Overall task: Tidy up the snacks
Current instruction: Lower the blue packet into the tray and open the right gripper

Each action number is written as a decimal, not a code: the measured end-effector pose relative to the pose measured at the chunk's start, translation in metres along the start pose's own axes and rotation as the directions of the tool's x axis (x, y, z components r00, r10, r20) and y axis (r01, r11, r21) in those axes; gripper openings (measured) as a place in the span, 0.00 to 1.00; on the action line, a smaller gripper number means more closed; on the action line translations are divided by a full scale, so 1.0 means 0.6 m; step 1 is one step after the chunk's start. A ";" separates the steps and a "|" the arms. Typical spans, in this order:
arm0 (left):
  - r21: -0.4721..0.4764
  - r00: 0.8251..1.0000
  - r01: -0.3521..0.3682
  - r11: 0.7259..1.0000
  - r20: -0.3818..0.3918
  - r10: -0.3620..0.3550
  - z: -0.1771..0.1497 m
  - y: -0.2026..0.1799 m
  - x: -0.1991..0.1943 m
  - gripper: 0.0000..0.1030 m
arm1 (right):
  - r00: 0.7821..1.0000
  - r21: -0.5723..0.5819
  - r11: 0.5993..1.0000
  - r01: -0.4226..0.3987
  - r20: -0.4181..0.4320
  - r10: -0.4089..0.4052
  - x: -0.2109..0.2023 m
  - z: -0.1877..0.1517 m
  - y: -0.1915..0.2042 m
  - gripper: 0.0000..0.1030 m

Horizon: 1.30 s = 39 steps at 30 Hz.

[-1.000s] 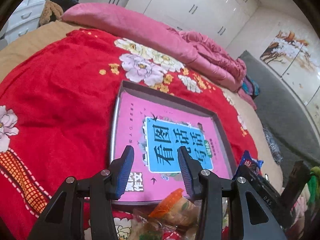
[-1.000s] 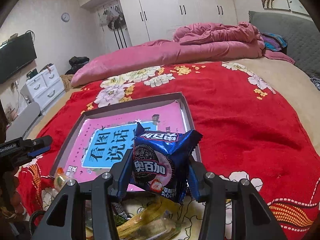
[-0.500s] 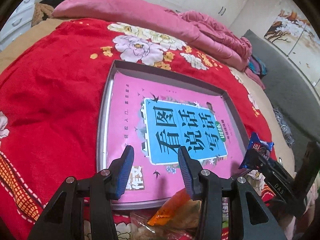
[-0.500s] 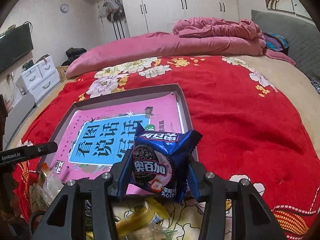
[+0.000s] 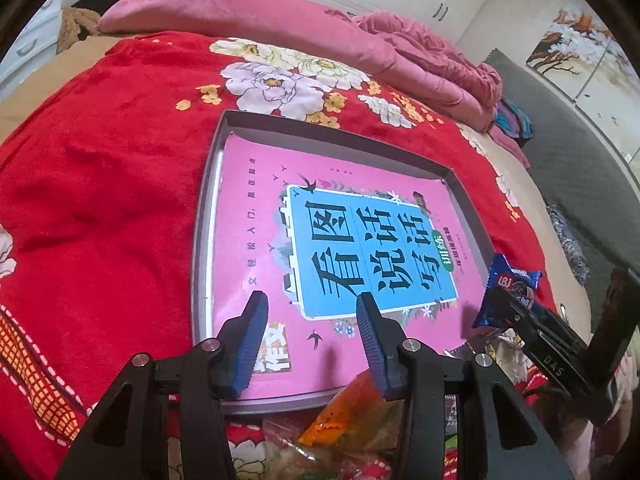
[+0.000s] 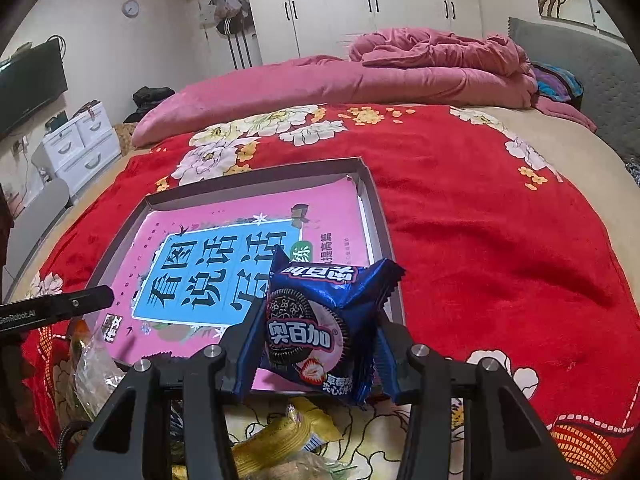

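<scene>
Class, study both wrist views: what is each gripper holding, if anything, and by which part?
The right gripper pinches the blue cookie packet by its two side edges, packet upright. The left gripper is open and holds nothing.

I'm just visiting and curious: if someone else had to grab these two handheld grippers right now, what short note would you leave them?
Right gripper: shut on the blue foil cookie packet, held above the near right corner of the shallow grey tray lined with a pink printed sheet.
Left gripper: open, empty, over the tray's near edge.
Done: nothing lies in the tray.
Left: set the cookie packet in, then the pile of loose wrapped snacks on the red floral blanket by the tray's near edge.
</scene>
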<state>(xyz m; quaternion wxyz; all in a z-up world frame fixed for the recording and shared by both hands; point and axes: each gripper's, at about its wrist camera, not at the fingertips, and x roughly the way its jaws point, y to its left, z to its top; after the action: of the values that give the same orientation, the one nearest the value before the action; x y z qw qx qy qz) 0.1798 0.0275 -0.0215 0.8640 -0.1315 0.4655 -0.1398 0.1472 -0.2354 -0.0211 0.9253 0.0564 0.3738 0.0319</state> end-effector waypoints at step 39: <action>0.038 1.000 0.003 0.999 0.025 -0.004 -0.018 0.012 -0.047 0.56 | 0.999 0.001 1.000 -0.031 0.040 0.031 -0.022 0.006 -0.002 0.59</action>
<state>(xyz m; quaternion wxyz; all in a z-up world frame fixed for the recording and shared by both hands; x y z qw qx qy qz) 0.1565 0.0435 -0.0083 0.8717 -0.1178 0.4519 -0.1484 0.1400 -0.2382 -0.0097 0.9318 0.0637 0.3545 0.0449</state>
